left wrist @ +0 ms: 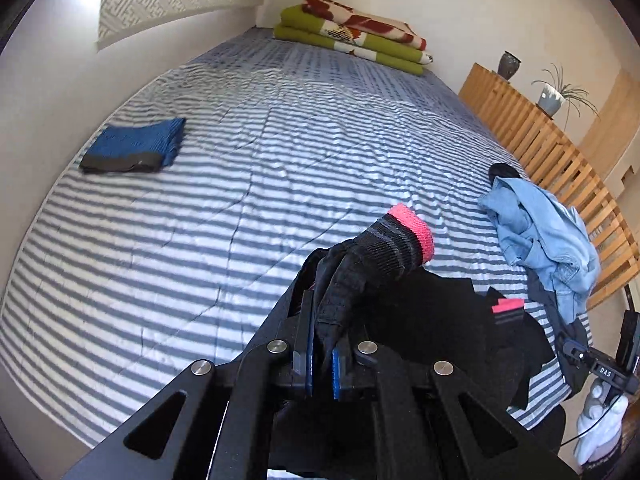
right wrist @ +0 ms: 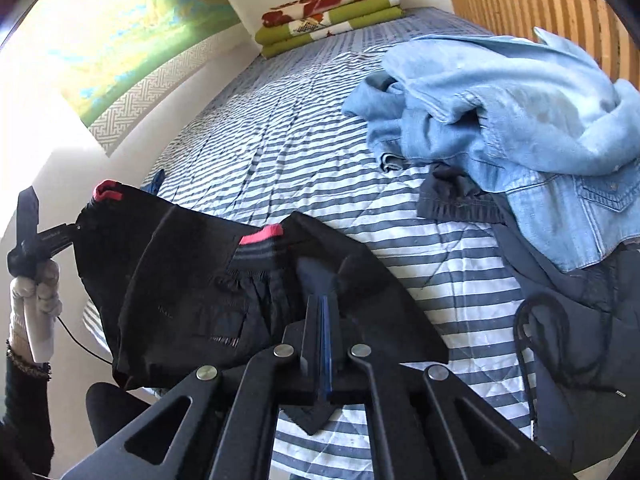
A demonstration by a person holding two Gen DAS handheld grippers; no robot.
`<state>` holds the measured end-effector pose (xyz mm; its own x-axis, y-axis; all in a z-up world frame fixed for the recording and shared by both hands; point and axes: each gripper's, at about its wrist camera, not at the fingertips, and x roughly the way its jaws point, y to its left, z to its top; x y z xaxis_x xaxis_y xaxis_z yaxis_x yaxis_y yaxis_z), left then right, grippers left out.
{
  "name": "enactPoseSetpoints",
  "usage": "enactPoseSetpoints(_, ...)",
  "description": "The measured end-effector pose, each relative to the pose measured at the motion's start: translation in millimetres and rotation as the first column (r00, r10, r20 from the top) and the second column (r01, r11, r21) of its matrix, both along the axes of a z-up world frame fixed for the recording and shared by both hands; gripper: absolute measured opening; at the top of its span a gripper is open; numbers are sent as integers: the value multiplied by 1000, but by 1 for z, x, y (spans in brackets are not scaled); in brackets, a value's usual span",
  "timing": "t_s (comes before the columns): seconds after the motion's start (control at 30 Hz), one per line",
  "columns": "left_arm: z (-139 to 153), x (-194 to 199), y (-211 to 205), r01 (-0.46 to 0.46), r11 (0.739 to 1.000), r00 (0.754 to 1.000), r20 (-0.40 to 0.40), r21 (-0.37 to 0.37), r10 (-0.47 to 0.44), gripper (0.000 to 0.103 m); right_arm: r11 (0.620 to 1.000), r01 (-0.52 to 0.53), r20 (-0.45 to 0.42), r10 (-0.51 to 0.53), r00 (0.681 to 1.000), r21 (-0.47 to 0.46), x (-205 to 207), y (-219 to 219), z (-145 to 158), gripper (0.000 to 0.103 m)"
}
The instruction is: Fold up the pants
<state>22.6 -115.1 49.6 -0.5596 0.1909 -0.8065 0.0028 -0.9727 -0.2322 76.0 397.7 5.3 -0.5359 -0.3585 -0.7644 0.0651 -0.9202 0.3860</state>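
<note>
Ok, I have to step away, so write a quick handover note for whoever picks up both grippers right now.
Left gripper: jaws shut on the black pants near a pink-trimmed cuff.
Right gripper: jaws shut on the same pants, further along.
Pants hang between the two over the near edge of the striped bed.
Done: one blue folded item lies far left.
Left: fold these pants; the denim pile and dark clothes wait on the right.

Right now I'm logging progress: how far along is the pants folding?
Done: one blue folded garment lies flat on the bed. In hand: black pants with pink cuffs, gripped by the left gripper and right gripper, not yet folded. Left: the denim pile and dark clothes beneath it.
</note>
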Motion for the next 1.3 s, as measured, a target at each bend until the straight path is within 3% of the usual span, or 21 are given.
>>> enactPoseSetpoints(0.03, -6, 5, -9, -16, 1000, 1000, 18, 11, 16, 5, 1000, -22, 4, 22, 1000, -3, -3, -7, 0, 18)
enactPoseSetpoints(0.07, -16, 9, -17, -31, 999, 999, 34, 22, 30, 5, 999, -48, -2, 48, 999, -8, -6, -13, -1, 48)
enactPoseSetpoints(0.1, -23, 11, -22, -42, 999, 998, 48, 30, 40, 5, 998, -67, -16, 67, 998, -6, -9, -19, -3, 72)
enactPoseSetpoints(0.13, -30, 14, -25, -48, 998, 997, 57, 30, 47, 5, 997, -72, -35, 73, 997, 11, -16, -27, -5, 73)
enactPoseSetpoints(0.37, -61, 12, -31, -56, 998, 994, 96, 41, 52, 6, 989, -139, 19, 139, 990, 56, -80, -79, -32, 73)
enactPoseSetpoints(0.47, -75, -8, -27, -48, 999, 993, 111, 5, 47, 13, 983, -180, 68, 176, 982, 48, -98, -99, -48, 73)
enactPoseSetpoints(0.5, -80, -15, -27, -40, 999, 992, 120, -7, 41, 16, 980, -194, 85, 190, 978, 44, -101, -105, -53, 69)
enactPoseSetpoints(0.57, -85, -31, -25, -25, 999, 991, 127, -26, 28, 36, 976, -213, 116, 207, 971, 42, -107, -112, -60, 60)
enactPoseSetpoints(0.6, -88, -39, -24, -22, 999, 992, 124, -41, 27, 52, 974, -223, 127, 217, 968, 38, -109, -114, -62, 50)
enactPoseSetpoints(0.63, -90, -47, -23, -24, 998, 992, 120, -60, 31, 59, 972, -233, 137, 227, 964, 33, -112, -116, -65, 45)
enactPoseSetpoints(0.7, -98, -64, -20, -18, 996, 990, 135, -92, 30, 59, 969, -246, 150, 239, 959, 30, -114, -119, -66, 34)
enactPoseSetpoints(0.73, -103, -71, -18, -6, 996, 989, 144, -94, 20, 58, 969, -245, 153, 237, 959, 38, -116, -119, -65, 32)
enactPoseSetpoints(0.77, -107, -77, -15, 9, 995, 988, 155, -102, 7, 52, 969, -245, 155, 237, 959, 40, -116, -119, -65, 29)
enactPoseSetpoints(0.83, -115, -87, -10, 29, 992, 984, 179, -124, -6, 19, 971, -238, 160, 231, 960, 31, -118, -117, -62, 22)
enactPoseSetpoints(0.9, -115, -94, -10, 21, 992, 983, 184, -125, 2, 16, 974, -228, 161, 224, 961, 5, -119, -111, -58, 15)
enactPoseSetpoints(0.97, -104, -102, -9, 15, 997, 985, 171, -78, -1, 14, 978, -206, 151, 207, 967, -26, -120, -104, -51, 14)
enactPoseSetpoints(1.07, -62, -120, 9, 40, 998, 995, 96, -54, -35, 14, 985, -172, 112, 172, 979, -15, -120, -94, -27, 13)
enactPoseSetpoints(1.2, 19, -154, 57, 107, 994, 994, -37, -13, -107, 14, 992, -116, -13, 116, 993, 39, -115, -67, 33, 12)
enactPoseSetpoints(1.3, 85, -179, 105, 174, 985, 975, -144, 15, -170, 14, 995, -17, -124, 29, 992, 100, -107, -31, 92, 12)
